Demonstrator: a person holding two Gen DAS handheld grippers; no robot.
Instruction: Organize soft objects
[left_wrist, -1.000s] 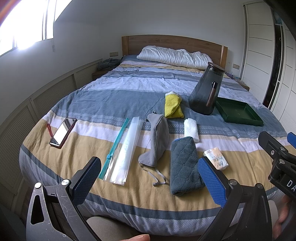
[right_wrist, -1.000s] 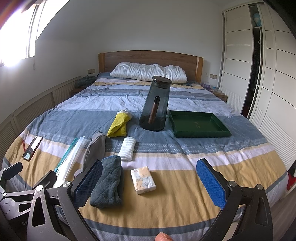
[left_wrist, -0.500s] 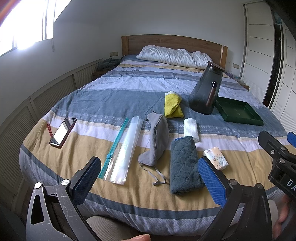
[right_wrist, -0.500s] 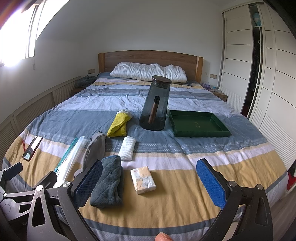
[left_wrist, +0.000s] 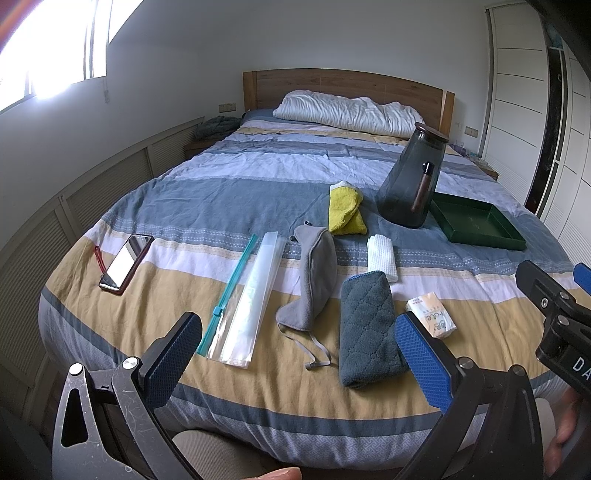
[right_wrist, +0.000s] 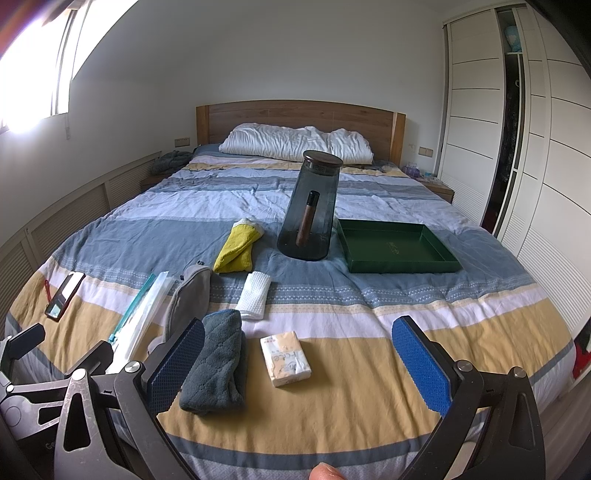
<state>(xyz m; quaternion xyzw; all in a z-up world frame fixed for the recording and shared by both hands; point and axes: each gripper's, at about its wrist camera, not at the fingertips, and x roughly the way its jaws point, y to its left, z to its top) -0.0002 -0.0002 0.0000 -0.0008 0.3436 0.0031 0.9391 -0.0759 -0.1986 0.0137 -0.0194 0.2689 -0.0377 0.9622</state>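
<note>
Both grippers poised at the foot of the bed, nothing picked up yet.

The left gripper (left_wrist: 295, 347) and right gripper (right_wrist: 297, 354) hang with fingers spread wide and empty. Nearest lie the quilted dark cloth (right_wrist: 216, 365) and tissue pack (right_wrist: 285, 357); the first grab is best taken across the cloth's folded width, pinching low so it lifts as one bundle. Farther on sit the grey pouch (left_wrist: 314, 275), white cloth (right_wrist: 254, 295), yellow cloth (right_wrist: 236, 249) and, likely the destination, the green tray (right_wrist: 399, 264).
</note>
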